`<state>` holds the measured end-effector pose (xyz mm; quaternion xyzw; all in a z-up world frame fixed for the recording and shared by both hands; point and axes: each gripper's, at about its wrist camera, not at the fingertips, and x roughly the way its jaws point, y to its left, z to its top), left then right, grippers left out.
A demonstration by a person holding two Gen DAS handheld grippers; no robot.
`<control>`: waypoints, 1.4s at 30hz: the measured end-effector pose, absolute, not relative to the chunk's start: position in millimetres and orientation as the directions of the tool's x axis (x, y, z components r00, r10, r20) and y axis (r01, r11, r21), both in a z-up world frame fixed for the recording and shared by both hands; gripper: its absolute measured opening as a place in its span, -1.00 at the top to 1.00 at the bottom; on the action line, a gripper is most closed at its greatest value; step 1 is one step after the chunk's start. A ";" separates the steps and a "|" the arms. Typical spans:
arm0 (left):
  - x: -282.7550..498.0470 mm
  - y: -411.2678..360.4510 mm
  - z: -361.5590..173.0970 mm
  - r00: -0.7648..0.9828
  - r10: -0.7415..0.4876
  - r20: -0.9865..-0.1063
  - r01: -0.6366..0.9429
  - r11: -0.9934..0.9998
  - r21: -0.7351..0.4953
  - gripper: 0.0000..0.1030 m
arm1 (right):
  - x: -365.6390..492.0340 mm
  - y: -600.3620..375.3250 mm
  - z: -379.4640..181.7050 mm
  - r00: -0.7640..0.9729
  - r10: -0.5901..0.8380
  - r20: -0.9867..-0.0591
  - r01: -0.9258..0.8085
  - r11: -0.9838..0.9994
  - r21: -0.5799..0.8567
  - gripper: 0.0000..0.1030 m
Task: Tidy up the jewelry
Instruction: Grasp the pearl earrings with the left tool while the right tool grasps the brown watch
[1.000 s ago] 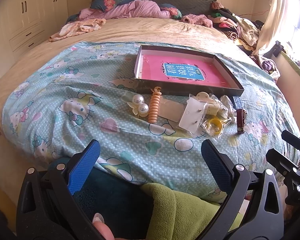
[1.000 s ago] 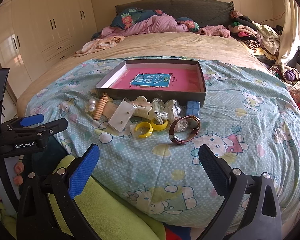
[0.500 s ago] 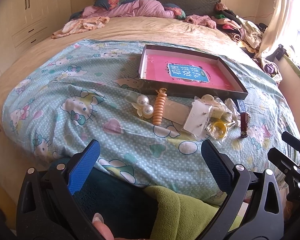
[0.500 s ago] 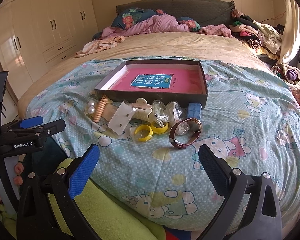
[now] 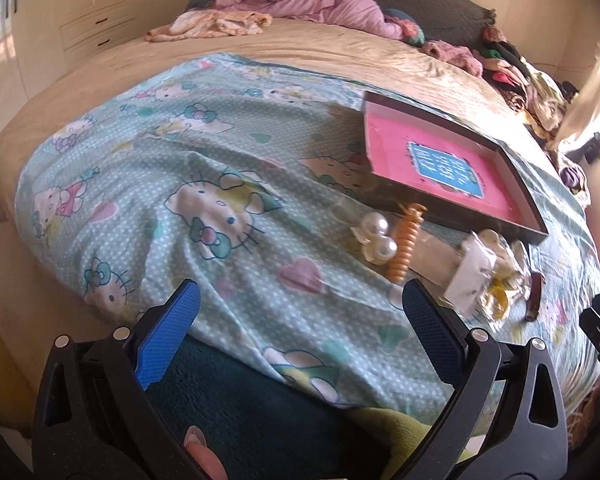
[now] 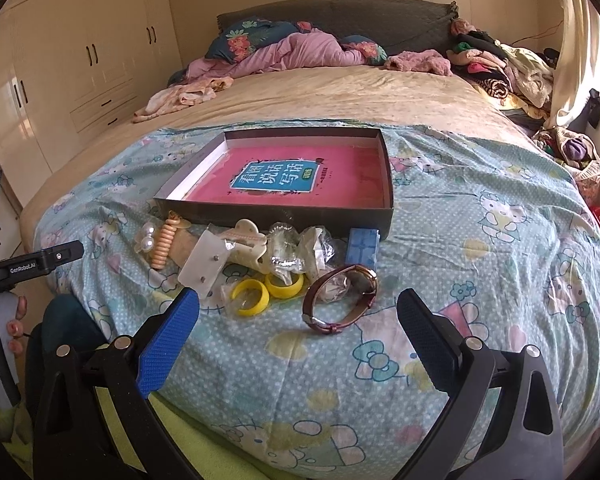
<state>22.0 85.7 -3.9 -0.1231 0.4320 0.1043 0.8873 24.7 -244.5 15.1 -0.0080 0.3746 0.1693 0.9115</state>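
Bed: fills both views; a tan cover on the far half, crumpled clothes and pillows at the headboard.
Sheet: pale blue with cartoon cats, spread over the near half of the bed; everything below lies on it.
Box: shallow dark tray with a pink bottom and a blue label, flat on the sheet behind the jewelry; nothing else inside it.
Jewelry pile: in a row just in front of the box's near wall, none of it in the box.
Watch: brown strap, on its side, nearest the right gripper.
Blue block: touching the box's near right corner.
Yellow rings: two, side by side, left of the watch.
White card: tilted, left of the rings, among clear packets.
Orange coil: lies left of the card.
Pearls: two, just left of the coil.
Left gripper: jaws wide apart, empty, over the sheet's near edge, left of the pile.
Right gripper: jaws wide apart, empty, just short of the watch and rings.
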 end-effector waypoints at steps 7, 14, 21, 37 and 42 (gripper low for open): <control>37.9 100.1 -16.3 0.586 0.034 -0.810 -0.277 0.947 -0.161 -0.84 | 44.9 -253.7 8.3 0.666 0.283 -0.690 -0.286 0.951 0.114 -0.91; 65.5 85.4 -26.8 0.583 -0.096 -0.807 -0.169 0.957 -0.236 -0.65 | 59.9 -258.4 -5.2 0.647 0.273 -0.712 -0.264 0.956 0.127 -0.91; 95.5 74.4 -40.6 0.539 -0.220 -0.813 -0.136 0.930 -0.341 0.18 | 69.0 -263.3 -17.6 0.627 0.267 -0.732 -0.246 0.959 0.140 -0.91; 115.7 68.4 -55.3 0.515 -0.275 -0.812 -0.127 0.912 -0.390 0.44 | 99.6 -266.7 -55.8 0.546 0.302 -0.781 -0.248 0.949 0.194 -0.91; 118.0 70.6 -56.4 0.518 -0.287 -0.806 -0.131 0.904 -0.407 0.44 | 104.9 -265.6 -70.8 0.496 0.367 -0.787 -0.276 0.926 0.258 -0.49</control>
